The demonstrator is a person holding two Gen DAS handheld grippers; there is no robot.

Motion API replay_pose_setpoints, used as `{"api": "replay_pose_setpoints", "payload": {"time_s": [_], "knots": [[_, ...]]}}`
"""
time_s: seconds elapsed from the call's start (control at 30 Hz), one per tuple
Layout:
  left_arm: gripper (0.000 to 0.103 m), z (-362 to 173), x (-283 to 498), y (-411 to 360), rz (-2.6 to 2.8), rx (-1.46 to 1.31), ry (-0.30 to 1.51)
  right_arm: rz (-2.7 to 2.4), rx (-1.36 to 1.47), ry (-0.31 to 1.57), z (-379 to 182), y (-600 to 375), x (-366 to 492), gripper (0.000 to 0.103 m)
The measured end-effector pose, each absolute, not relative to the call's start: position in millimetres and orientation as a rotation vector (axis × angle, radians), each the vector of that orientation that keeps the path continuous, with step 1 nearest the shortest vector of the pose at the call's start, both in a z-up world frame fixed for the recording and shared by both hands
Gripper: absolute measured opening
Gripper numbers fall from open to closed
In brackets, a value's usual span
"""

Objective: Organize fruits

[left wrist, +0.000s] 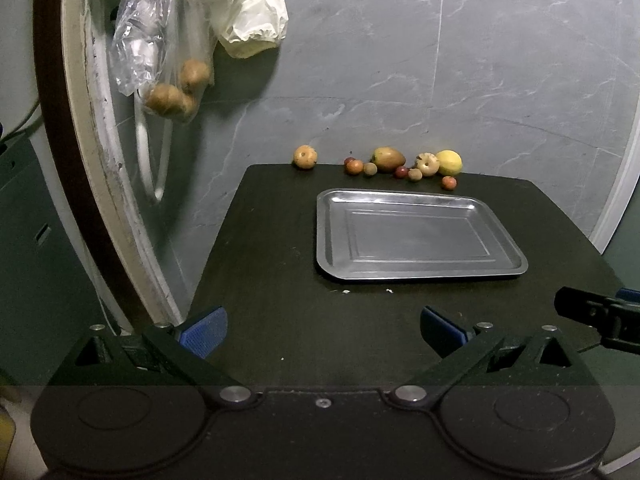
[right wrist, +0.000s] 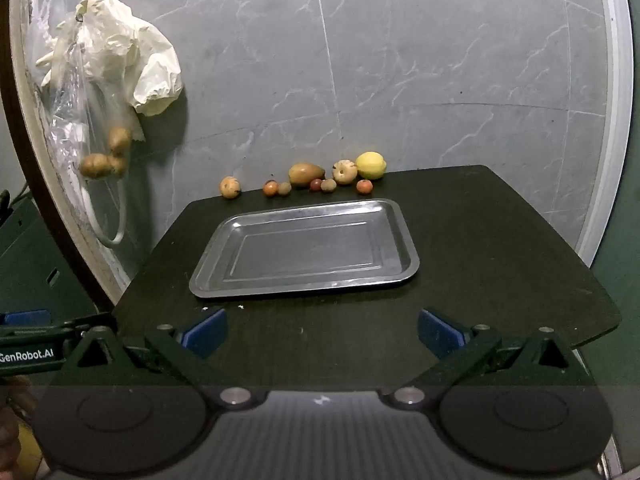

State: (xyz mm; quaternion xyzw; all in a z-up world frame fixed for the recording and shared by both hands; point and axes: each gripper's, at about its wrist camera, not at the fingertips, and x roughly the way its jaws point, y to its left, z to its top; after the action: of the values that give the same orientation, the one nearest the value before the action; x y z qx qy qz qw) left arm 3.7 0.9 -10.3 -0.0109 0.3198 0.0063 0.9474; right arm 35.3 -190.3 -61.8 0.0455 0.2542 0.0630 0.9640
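A bare metal tray [left wrist: 420,268] [right wrist: 224,276] lies on the dark table [left wrist: 280,280] [right wrist: 500,260]. Behind it, along the table's far edge by the wall, sit several small fruits: a yellow lemon [left wrist: 449,163] [right wrist: 371,165], a brownish mango [left wrist: 388,159] [right wrist: 306,174], a pale apple [left wrist: 427,164] [right wrist: 345,171], a lone orange fruit [left wrist: 305,157] [right wrist: 229,187] further left, and small red and tan ones [left wrist: 449,182] [right wrist: 364,186]. My left gripper [left wrist: 322,332] and right gripper [right wrist: 322,332] hover over the near table edge, both open with nothing between their fingers.
Plastic bags [left wrist: 180,20] [right wrist: 120,64] holding brown potatoes [left wrist: 176,92] [right wrist: 104,156] hang on the wall at left, beside a white door frame [left wrist: 92,140]. The right gripper's body [left wrist: 600,316] shows at right in the left view. A grey tiled wall [right wrist: 400,80] backs the table.
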Motion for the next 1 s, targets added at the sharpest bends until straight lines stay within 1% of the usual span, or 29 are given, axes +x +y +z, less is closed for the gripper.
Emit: {"api": "replay_pose_setpoints", "payload": {"time_s": [0.6, 1.0], "knots": [[0.102, -13, 20, -1, 0.016, -0.027, 0.686, 0.121, 0.102, 0.550, -66, -192, 48, 0.103], [0.102, -22, 52, -18, 0.055, -0.032, 0.754, 0.148, 0.087, 0.620, -69, -209, 81, 0.103]]}}
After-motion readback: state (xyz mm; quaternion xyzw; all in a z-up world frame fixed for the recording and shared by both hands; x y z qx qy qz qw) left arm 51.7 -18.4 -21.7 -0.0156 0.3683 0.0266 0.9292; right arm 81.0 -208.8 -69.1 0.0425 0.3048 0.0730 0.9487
